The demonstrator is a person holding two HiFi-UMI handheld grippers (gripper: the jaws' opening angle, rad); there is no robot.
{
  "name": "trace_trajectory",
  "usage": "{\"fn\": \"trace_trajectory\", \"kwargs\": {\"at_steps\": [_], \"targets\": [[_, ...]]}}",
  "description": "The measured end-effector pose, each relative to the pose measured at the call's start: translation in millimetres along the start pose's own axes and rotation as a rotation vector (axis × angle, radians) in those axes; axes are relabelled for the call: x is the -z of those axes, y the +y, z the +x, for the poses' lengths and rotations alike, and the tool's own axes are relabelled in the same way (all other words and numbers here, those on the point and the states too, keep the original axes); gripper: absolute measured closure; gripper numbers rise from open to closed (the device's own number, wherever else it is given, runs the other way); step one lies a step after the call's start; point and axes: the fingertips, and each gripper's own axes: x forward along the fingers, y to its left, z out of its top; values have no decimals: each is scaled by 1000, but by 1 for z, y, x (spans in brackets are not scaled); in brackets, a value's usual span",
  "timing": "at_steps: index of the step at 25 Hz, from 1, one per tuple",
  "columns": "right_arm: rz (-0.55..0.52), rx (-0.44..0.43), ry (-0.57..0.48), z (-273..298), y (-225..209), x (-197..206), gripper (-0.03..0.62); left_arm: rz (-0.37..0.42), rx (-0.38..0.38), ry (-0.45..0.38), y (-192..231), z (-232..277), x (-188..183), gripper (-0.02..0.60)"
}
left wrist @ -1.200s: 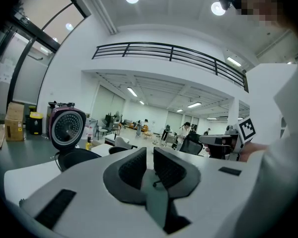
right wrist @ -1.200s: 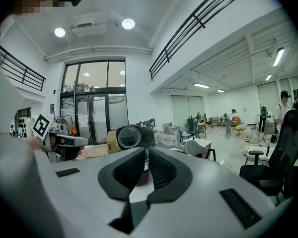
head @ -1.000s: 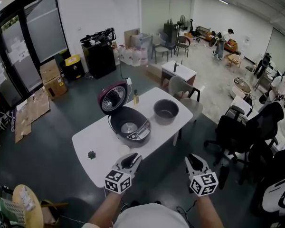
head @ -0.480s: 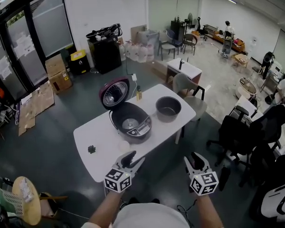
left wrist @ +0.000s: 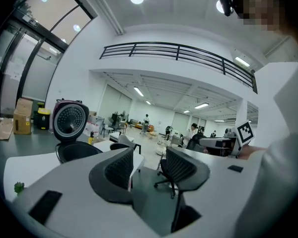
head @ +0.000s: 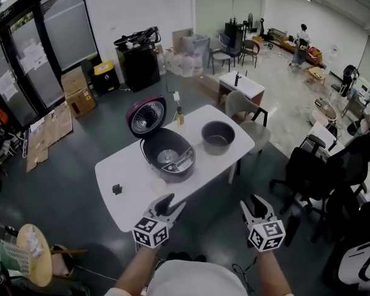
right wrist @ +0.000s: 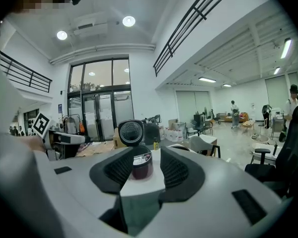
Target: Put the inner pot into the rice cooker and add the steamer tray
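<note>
White table [head: 123,177] ahead of me, long axis running diagonally across the head view. Rice cooker [head: 168,159] sits mid-table, lid [head: 146,116] hinged up and open, cavity empty. Inner pot [head: 217,135] stands upright on the table to the right of the cooker, near it but apart, not in it.

Both my forearms reach forward from the bottom of the head view, about parallel and well apart, marker cubes facing up. Both tools point at the table, roughly level with a slight downward tilt.

Left hand-held gripper [head: 171,203] is at the near edge of the table, angled a bit rightward. Its jaws have just been opening and now stand moderately apart, nothing between them. In the left gripper view [left wrist: 149,155] the cooker [left wrist: 72,150] lies off to the left.

Right hand-held gripper [head: 257,203] is off the table, over the floor. Its jaws have also just been opening and stand wide, gripping nothing. The right gripper view [right wrist: 144,158] frames the distant cooker [right wrist: 142,166] in the gap, no contact.

Small pale disc [head: 158,185] lies on the table just in front of the cooker; can't tell what it is.
</note>
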Motion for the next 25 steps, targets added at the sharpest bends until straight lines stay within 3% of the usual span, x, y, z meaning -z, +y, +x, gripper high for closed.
{"fn": "trace_trajectory", "kwargs": {"at_steps": [12,25], "targets": [[15,-8,25,21,-11,3,413,-11,8,27,6,22,1,359],[32,41,53,119,-49,-16,413,-18,52,60,80,105,-27,360]]}}
